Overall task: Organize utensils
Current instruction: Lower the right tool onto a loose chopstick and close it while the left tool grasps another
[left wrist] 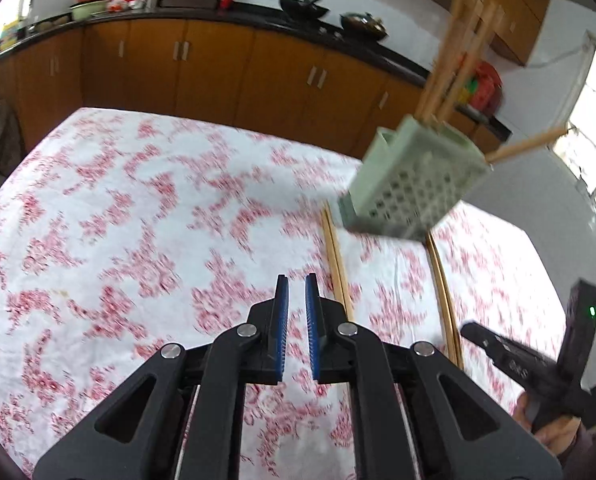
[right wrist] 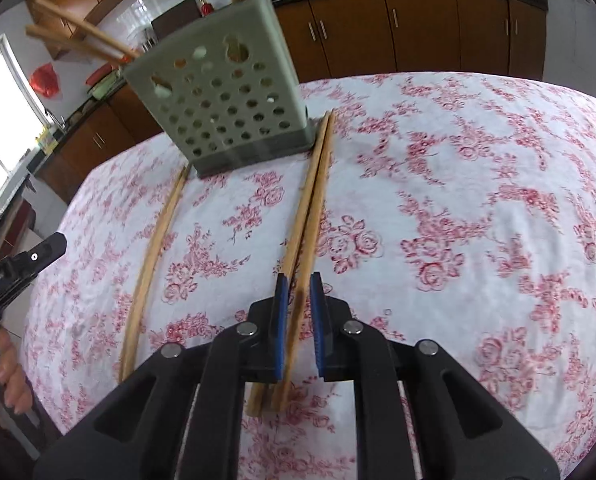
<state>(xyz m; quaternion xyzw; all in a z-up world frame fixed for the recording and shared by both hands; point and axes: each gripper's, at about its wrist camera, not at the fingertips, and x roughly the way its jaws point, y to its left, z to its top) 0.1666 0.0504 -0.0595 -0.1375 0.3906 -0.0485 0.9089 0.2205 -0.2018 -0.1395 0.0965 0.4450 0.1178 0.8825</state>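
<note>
Green perforated chopstick holder [right wrist: 225, 100] stands on the floral tablecloth [right wrist: 458, 208], wooden chopsticks [left wrist: 454, 60] sticking out the top, some leaning sideways. Two loose chopstick pairs on the cloth: one pair [right wrist: 310, 208] runs from the holder base toward the right gripper [right wrist: 299, 280], other pair [right wrist: 153, 264] off to the left. Right gripper's fingers nearly together, above that pair, not pinching. Left gripper [left wrist: 296, 280] nearly closed, empty, over bare cloth.

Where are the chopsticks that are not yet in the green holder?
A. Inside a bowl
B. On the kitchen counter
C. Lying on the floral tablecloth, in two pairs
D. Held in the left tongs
C: two pairs of chopsticks lie flat on the floral tablecloth, in front of the green holder.
</note>
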